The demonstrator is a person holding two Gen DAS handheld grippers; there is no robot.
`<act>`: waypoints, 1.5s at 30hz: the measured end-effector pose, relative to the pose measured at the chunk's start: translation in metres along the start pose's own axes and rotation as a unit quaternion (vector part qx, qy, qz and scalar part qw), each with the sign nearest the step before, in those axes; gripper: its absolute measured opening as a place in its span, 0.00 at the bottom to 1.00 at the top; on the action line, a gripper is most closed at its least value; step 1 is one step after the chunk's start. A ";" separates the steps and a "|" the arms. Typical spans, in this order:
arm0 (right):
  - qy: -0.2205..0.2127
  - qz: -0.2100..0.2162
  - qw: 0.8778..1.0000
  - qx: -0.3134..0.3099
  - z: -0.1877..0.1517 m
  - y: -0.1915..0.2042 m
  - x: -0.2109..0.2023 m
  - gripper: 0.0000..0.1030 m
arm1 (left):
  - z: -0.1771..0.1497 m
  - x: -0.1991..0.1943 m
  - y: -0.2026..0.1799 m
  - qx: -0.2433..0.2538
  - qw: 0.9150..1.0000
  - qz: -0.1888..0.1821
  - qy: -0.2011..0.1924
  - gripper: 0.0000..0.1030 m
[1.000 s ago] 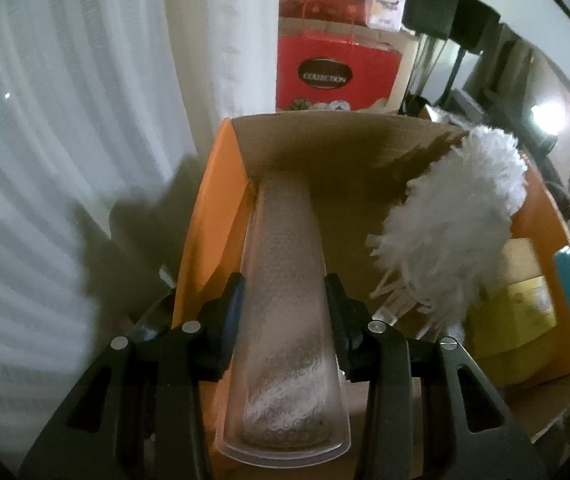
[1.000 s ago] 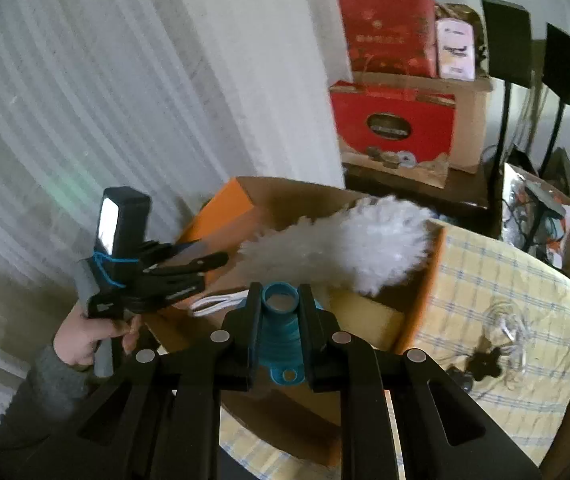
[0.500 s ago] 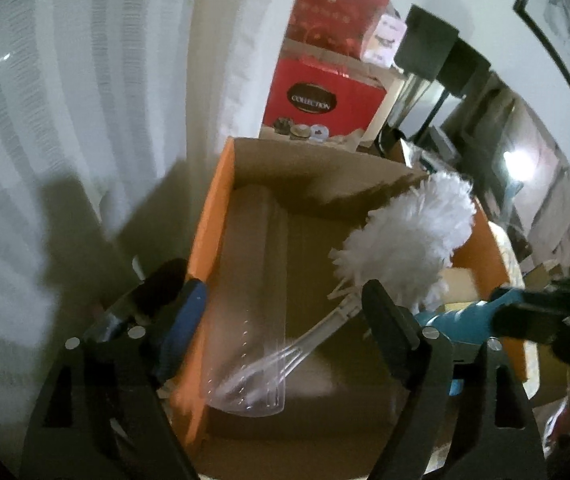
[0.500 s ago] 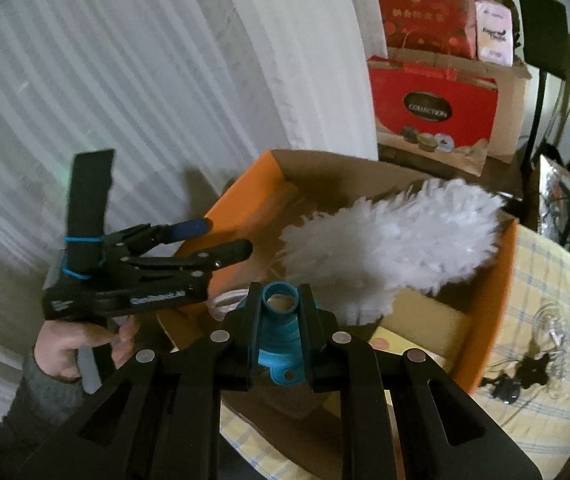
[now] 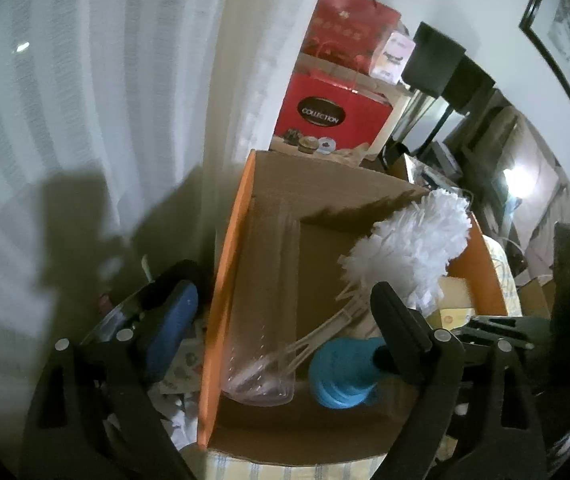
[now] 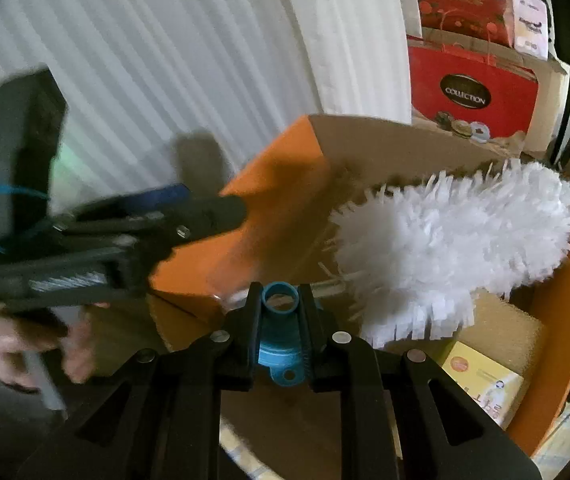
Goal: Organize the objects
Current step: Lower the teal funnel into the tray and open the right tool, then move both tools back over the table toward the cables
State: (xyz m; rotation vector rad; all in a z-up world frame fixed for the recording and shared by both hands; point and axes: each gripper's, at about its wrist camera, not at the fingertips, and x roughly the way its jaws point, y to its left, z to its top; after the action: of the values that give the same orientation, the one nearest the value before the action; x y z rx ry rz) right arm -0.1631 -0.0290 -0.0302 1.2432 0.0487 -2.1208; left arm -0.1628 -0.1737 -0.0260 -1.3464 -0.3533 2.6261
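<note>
1. Blue plastic piece (image 6: 279, 334) sits squeezed in the right gripper (image 6: 281, 300), over the orange box (image 6: 285, 184).
2. Left gripper (image 5: 285, 320) is opening, nothing between its jaws.
3. Clear tray (image 5: 265, 300) and white duster (image 5: 409, 248) lie inside the box.

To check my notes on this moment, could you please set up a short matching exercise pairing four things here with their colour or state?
Things:
1. duster
2. blue plastic piece
3. clear plastic container
4. left gripper

Descriptions:
A. lies inside the cardboard box, along its orange wall
B. clamped between the fingers of the right gripper
C. white and fluffy, sticking out over the box's far rim
D. jaws opening, nothing pressed between them

Pairs: 1-C, 2-B, 3-A, 4-D
</note>
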 end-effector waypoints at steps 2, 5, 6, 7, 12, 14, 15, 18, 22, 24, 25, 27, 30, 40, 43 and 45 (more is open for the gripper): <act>0.008 -0.017 1.000 -0.009 -0.003 0.001 0.009 0.16 | -0.001 0.001 0.000 -0.001 1.000 0.001 0.002 0.86; 0.020 -0.030 0.999 -0.017 -0.006 0.000 0.020 0.19 | -0.003 0.004 -0.001 -0.003 1.000 0.000 0.006 0.89; 0.026 -0.030 0.999 -0.016 -0.009 0.000 0.021 0.21 | -0.004 0.004 -0.001 -0.003 1.000 0.001 0.007 0.89; 0.029 -0.031 0.999 -0.014 -0.010 -0.001 0.022 0.22 | -0.005 0.004 -0.002 -0.002 1.000 0.001 0.009 0.89; 0.013 -0.032 0.999 -0.014 -0.012 -0.004 0.007 0.36 | -0.007 0.004 -0.006 0.004 1.000 0.003 0.012 0.95; 0.002 -0.029 0.999 -0.013 -0.011 -0.006 -0.006 0.38 | -0.007 0.002 -0.010 0.007 1.000 0.002 0.010 0.97; -0.003 -0.031 0.999 -0.014 -0.010 -0.007 -0.011 0.41 | -0.007 0.001 -0.010 0.009 1.000 0.002 0.010 0.98; -0.016 -0.044 0.999 -0.015 -0.010 -0.009 -0.028 0.46 | -0.009 -0.001 -0.018 0.019 1.000 0.004 0.008 0.98; -0.015 -0.069 0.997 -0.001 -0.010 -0.021 -0.042 0.51 | -0.010 -0.004 -0.027 0.030 1.000 0.004 0.008 0.98; -0.014 -0.078 0.997 0.013 -0.013 -0.027 -0.049 0.54 | -0.010 -0.005 -0.030 0.033 0.999 0.003 0.008 0.98; -0.017 -0.082 0.996 0.018 -0.014 -0.030 -0.053 0.55 | -0.010 -0.005 -0.033 0.036 0.999 0.003 0.009 0.98; -0.022 -0.092 0.995 0.025 -0.015 -0.039 -0.059 0.58 | -0.011 -0.006 -0.036 0.040 0.999 0.002 0.009 0.98; -0.028 -0.101 0.994 0.038 -0.018 -0.050 -0.070 0.62 | -0.012 -0.008 -0.044 0.047 0.999 0.003 0.009 1.00; -0.058 -0.119 0.990 0.054 -0.025 -0.062 -0.099 0.82 | -0.021 -0.015 -0.077 0.086 0.996 0.015 0.002 1.00; -0.061 -0.122 0.989 0.056 -0.028 -0.064 -0.105 0.85 | -0.025 -0.021 -0.091 0.107 0.994 0.023 -0.010 1.00; -0.062 -0.128 0.988 0.056 -0.030 -0.065 -0.108 0.88 | -0.027 -0.024 -0.101 0.117 0.993 0.026 -0.016 1.00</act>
State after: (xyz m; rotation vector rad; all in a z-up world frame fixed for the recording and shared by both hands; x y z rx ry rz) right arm -0.1418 0.0888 0.0193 1.2199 0.0355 -2.4497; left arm -0.1230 -0.0799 0.0062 -1.2538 -0.0121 2.6334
